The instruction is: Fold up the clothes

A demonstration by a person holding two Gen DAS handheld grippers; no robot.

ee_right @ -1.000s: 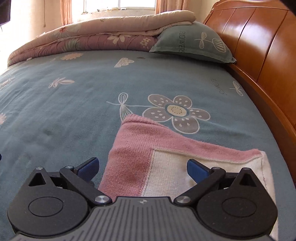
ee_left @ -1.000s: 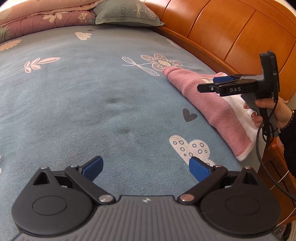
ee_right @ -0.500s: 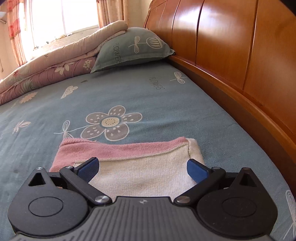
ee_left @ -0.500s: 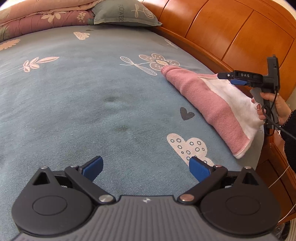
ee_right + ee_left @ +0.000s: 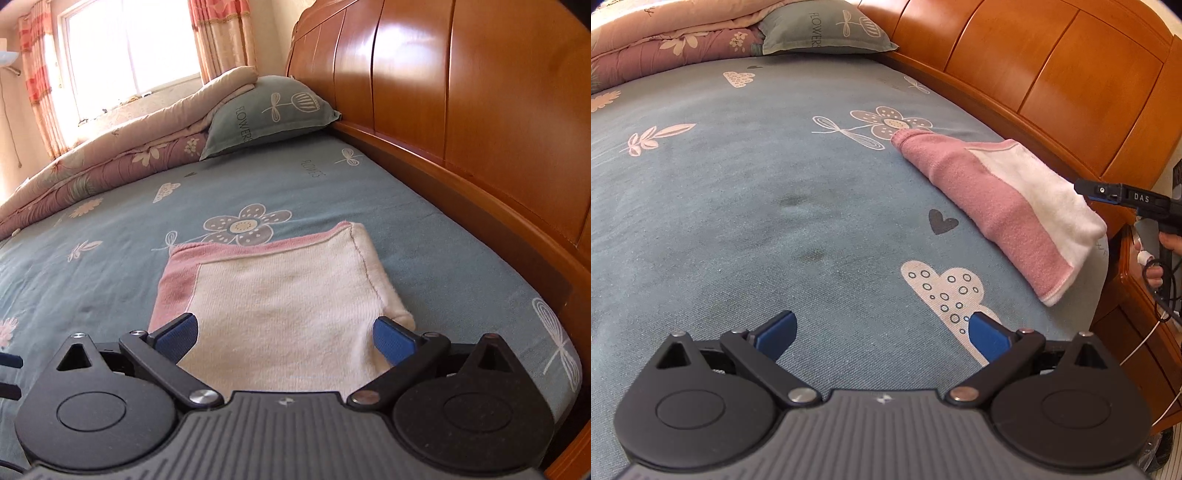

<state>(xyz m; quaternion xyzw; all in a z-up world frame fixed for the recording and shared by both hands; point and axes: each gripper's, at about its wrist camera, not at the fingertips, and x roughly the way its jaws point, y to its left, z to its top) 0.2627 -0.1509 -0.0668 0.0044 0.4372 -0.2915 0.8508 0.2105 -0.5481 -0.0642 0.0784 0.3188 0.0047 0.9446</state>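
Folded garment [image 5: 1004, 206] lies near the bed's [image 5: 738, 206] right edge.
Both tools, left tool [image 5: 882, 332] and right tool [image 5: 284, 334], are released; a careless nudge could slide it off.

The folded garment's [image 5: 288, 306] near edge is hidden behind the right gripper [image 5: 286, 336].

My bed [image 5: 746, 192] carries a folded pink-and-white garment [image 5: 1001, 199] beside the headboard [image 5: 1052, 74], a pillow [image 5: 827, 27] and quilts [image 5: 665, 48] farther along it.

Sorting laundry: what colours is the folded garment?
Pink and white garment; clearest in the left wrist view.
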